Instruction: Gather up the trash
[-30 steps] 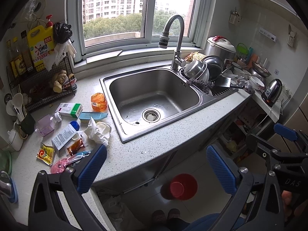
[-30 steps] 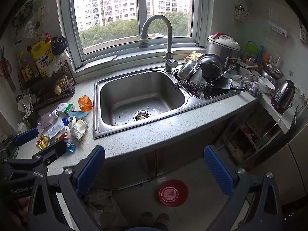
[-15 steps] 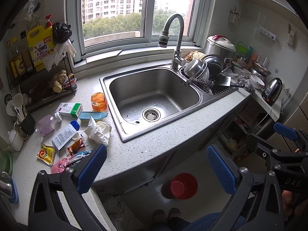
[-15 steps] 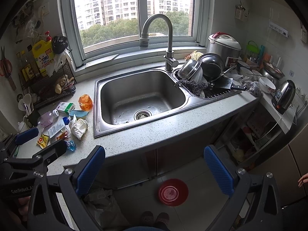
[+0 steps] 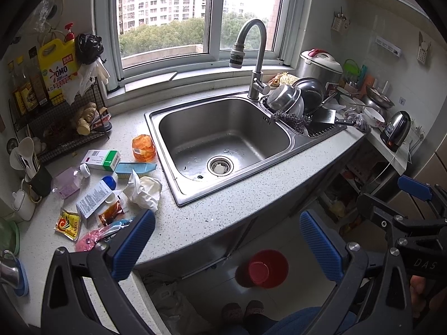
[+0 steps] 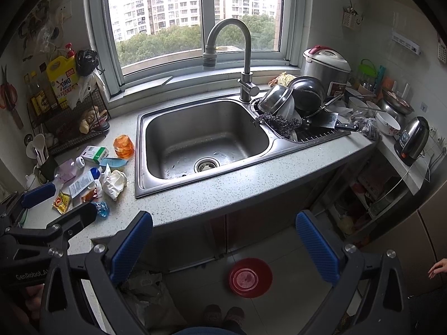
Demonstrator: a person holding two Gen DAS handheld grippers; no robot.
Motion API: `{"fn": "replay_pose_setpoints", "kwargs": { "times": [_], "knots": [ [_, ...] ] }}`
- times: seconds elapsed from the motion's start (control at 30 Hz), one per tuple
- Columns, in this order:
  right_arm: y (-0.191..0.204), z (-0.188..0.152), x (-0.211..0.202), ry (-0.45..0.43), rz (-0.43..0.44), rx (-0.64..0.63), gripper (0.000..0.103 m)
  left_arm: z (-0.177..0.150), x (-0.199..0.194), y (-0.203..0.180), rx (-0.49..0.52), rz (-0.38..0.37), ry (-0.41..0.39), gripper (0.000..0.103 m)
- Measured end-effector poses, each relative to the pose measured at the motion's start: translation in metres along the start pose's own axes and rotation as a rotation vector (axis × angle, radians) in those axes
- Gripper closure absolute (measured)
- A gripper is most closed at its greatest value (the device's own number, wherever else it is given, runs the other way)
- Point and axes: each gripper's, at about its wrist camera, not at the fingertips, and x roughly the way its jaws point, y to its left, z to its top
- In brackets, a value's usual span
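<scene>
Trash is lying in a loose cluster on the speckled countertop (image 5: 223, 212) to the left of the sink (image 5: 223, 136): a crumpled white tissue (image 5: 145, 189) nearest the basin's left edge, a red-and-yellow sauce sachet (image 5: 68, 222), a small brown packet (image 5: 110, 213) and a pink wrapper (image 5: 89, 240) closer to the counter's front edge. Mixed in with these are sitting a white-and-green carton (image 5: 102, 159), a flat light-blue box (image 5: 135, 167), a white tube with a blue cap (image 5: 95, 195), a pale purple bottle (image 5: 68, 181) lying on its side and an orange jar (image 5: 144, 148) standing upright just beside the sink rim. From the right wrist view the same heap is showing, with a blue wrapper (image 6: 102, 209) at its near end.

The left gripper (image 5: 226, 248) is hovering in front of the counter edge with its blue-padded jaws spread wide and nothing between them; its left pad is overlapping the pink wrapper in the picture (whether it is touching cannot be told). The right gripper (image 6: 223, 247) is also hanging with jaws wide apart and holding nothing, over the floor, where a red basin (image 6: 250, 277) is resting. Behind the sink a curved faucet (image 5: 251, 55) is rising, and to the right metal bowls (image 5: 287, 99) are leaning in the drainer.
</scene>
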Motion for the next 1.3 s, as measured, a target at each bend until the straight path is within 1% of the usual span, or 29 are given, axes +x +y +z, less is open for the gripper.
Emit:
{"fn": "replay_pose_setpoints", "kwargs": {
  "times": [0.1, 0.27, 0.4, 0.5, 0.57, 0.63, 0.8, 1.0, 1.17, 1.3],
  "knots": [
    [0.0, 0.005, 0.001, -0.002, 0.007, -0.019, 0.0, 0.003, 0.001, 0.001, -0.02, 0.01, -0.002, 0.0],
    [0.0, 0.017, 0.01, -0.007, 0.057, -0.059, 0.0, 0.008, 0.002, 0.007, -0.072, 0.044, -0.008, 0.0],
    [0.008, 0.027, 0.021, -0.017, 0.13, -0.122, 0.0, 0.011, -0.004, 0.02, -0.124, 0.121, -0.018, 0.0],
    [0.02, 0.037, 0.03, -0.023, 0.211, -0.194, 0.0, 0.008, -0.011, 0.041, -0.184, 0.186, -0.018, 0.0],
    [0.033, 0.045, 0.038, -0.027, 0.263, -0.253, 0.0, 0.002, -0.017, 0.059, -0.23, 0.246, -0.016, 0.0],
    [0.048, 0.053, 0.047, -0.022, 0.319, -0.315, 0.0, -0.006, -0.024, 0.078, -0.28, 0.301, -0.011, 0.0],
    [0.091, 0.067, 0.071, 0.005, 0.434, -0.443, 0.0, -0.027, -0.037, 0.128, -0.413, 0.394, 0.004, 0.0],
    [0.161, 0.077, 0.108, 0.054, 0.536, -0.585, 0.0, -0.048, -0.039, 0.187, -0.537, 0.505, 0.018, 0.0],
    [0.223, 0.079, 0.135, 0.113, 0.606, -0.703, 0.0, -0.058, -0.026, 0.242, -0.647, 0.55, 0.043, 0.0],
    [0.274, 0.076, 0.158, 0.171, 0.653, -0.808, 0.0, -0.067, -0.013, 0.276, -0.723, 0.542, 0.065, 0.0]
  ]
}}
